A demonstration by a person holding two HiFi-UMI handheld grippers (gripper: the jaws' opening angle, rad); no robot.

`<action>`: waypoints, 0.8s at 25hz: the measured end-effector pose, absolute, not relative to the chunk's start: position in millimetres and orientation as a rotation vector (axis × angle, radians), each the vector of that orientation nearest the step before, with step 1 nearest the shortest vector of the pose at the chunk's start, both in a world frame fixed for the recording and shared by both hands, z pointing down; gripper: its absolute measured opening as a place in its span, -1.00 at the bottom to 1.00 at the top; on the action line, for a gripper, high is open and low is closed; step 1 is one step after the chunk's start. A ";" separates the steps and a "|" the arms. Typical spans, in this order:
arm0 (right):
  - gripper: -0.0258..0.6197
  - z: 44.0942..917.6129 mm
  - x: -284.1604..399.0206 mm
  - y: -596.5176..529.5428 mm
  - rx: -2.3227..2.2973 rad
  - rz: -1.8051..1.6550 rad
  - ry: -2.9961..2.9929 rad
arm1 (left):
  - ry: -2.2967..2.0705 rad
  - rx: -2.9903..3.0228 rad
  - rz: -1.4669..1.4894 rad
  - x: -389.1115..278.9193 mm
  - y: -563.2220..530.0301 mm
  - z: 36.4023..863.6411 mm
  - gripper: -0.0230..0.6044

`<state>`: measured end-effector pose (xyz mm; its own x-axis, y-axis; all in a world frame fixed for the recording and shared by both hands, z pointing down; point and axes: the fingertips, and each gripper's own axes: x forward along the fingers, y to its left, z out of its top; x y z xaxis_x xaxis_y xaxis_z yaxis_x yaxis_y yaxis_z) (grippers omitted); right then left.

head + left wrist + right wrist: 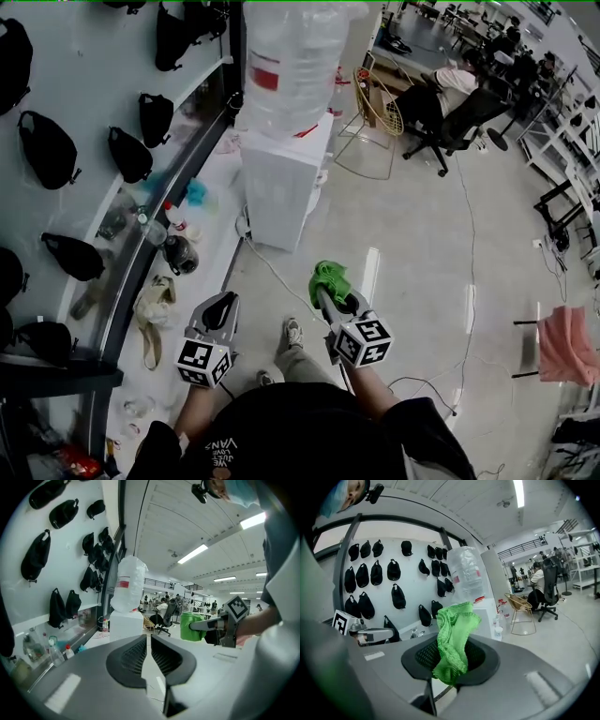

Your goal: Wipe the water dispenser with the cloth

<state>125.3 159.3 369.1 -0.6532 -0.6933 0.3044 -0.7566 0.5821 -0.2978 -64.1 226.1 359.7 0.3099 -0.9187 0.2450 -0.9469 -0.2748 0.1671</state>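
Observation:
The white water dispenser stands on the floor by the wall, a big clear bottle upside down on top; it also shows as the dispenser and dispenser. My right gripper is shut on a green cloth, bunched between its jaws, cloth. It hangs well short of the dispenser. My left gripper is shut with nothing in it, jaws nearly touching, left gripper. From the left gripper view the cloth shows at right.
Black bags hang on the white wall at left. Bottles and clutter lie along the wall's low ledge. A cable runs across the floor. A wire chair and a person in an office chair are beyond the dispenser.

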 end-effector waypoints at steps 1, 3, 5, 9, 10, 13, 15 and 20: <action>-0.63 371.9 122.3 146.3 1.219 0.605 -2.652 | -1.701 2.287 0.143 -66.9 216.0 359.9 -0.92; -0.63 379.1 115.5 121.2 1.192 0.587 -2.647 | -1.725 2.281 0.156 -71.7 196.1 360.7 -0.92; -0.63 386.7 106.0 98.5 1.144 0.570 -2.641 | -1.747 2.275 0.178 -77.6 176.9 363.9 -0.92; -0.63 400.3 84.1 52.7 1.049 0.549 -2.628 | -1.788 2.211 0.183 -90.2 135.0 370.6 -0.92; -0.63 403.7 79.6 41.9 1.028 0.543 -2.626 | -1.798 2.197 0.190 -92.4 125.1 372.6 -0.92; -0.63 416.7 69.0 14.0 0.972 0.532 -2.624 | -1.822 2.166 0.218 -99.3 99.8 379.5 -0.92; -0.63 421.9 60.6 -6.1 0.957 0.506 -2.614 | -1.829 2.159 0.232 -105.3 84.5 383.6 -0.92; -0.63 441.4 31.9 -48.2 1.014 0.491 -2.561 | -1.798 2.167 0.247 -133.5 55.2 395.9 -0.92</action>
